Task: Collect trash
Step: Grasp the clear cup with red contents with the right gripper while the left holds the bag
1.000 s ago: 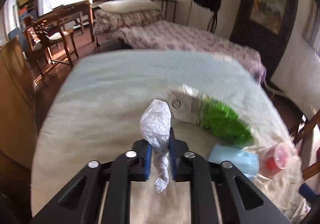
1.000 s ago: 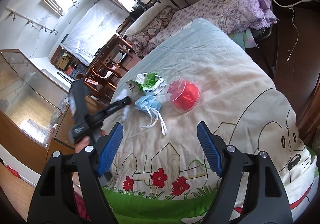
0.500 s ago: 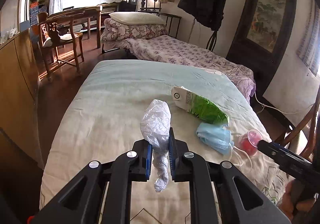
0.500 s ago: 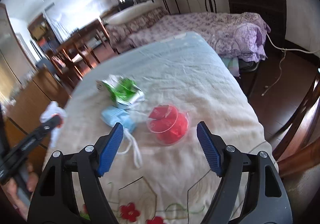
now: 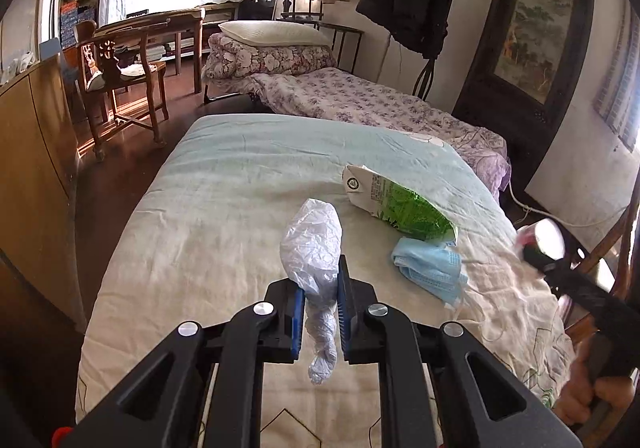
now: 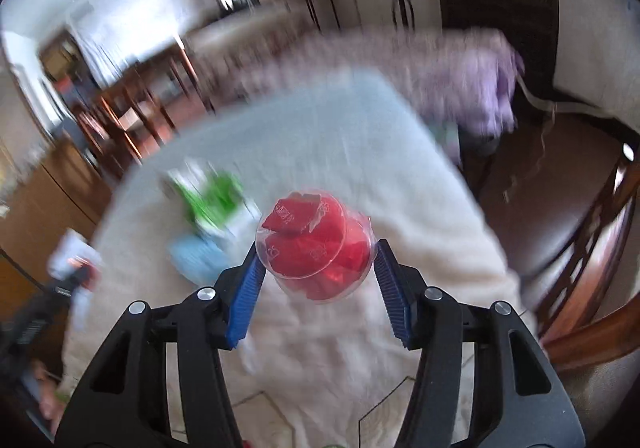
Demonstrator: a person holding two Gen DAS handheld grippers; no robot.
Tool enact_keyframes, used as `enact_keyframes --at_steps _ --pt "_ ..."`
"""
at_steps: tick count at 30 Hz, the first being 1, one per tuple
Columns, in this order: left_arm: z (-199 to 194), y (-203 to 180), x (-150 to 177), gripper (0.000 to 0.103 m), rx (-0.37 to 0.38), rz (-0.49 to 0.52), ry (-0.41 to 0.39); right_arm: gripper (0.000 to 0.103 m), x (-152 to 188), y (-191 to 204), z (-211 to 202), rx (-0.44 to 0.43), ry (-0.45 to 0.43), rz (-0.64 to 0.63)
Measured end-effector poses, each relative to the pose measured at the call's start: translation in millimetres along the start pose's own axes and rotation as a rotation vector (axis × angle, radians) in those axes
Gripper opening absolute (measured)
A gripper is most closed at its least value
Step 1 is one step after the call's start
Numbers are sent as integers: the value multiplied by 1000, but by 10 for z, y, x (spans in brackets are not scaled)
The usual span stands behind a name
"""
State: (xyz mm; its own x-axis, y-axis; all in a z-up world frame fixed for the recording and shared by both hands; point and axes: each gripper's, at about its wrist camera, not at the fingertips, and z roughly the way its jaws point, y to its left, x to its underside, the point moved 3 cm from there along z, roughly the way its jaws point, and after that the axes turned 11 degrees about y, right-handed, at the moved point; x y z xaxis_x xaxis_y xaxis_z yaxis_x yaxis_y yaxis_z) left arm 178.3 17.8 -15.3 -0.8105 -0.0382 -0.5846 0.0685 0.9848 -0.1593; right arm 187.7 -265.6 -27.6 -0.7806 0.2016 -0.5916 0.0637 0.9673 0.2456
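Note:
My left gripper (image 5: 319, 290) is shut on a crumpled clear plastic bag (image 5: 314, 248) and holds it above the bed. A green and white snack packet (image 5: 394, 204) and a blue face mask (image 5: 430, 268) lie on the quilt to its right. In the right wrist view my right gripper (image 6: 316, 260) has its blue pads on both sides of a clear plastic cup with red contents (image 6: 316, 244), touching or nearly touching it. The packet (image 6: 212, 200) and mask (image 6: 196, 260) show blurred to its left. The right gripper (image 5: 560, 272) enters the left wrist view at the right edge.
The quilt-covered bed (image 5: 248, 188) carries the trash. A second bed with a purple floral cover (image 5: 360, 104) stands behind. A wooden cabinet (image 5: 32, 152) is on the left, wooden chairs (image 6: 592, 216) on the right, and a chair and table (image 5: 132, 60) at the back left.
My right gripper moved forward and narrowed around the red-filled cup, which now sits between its pads. The left gripper keeps its hold on the plastic bag and has steadied.

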Motion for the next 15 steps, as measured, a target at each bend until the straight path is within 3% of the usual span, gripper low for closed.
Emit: enact_keyframes --at_steps 4,15 --pt "-7 2 11 14 6 -1 -1 55 76 -67 -94 -50 -3 21" --pt "-37 -20 31 14 25 8 -13 55 84 2 -186 -82 -27 10"
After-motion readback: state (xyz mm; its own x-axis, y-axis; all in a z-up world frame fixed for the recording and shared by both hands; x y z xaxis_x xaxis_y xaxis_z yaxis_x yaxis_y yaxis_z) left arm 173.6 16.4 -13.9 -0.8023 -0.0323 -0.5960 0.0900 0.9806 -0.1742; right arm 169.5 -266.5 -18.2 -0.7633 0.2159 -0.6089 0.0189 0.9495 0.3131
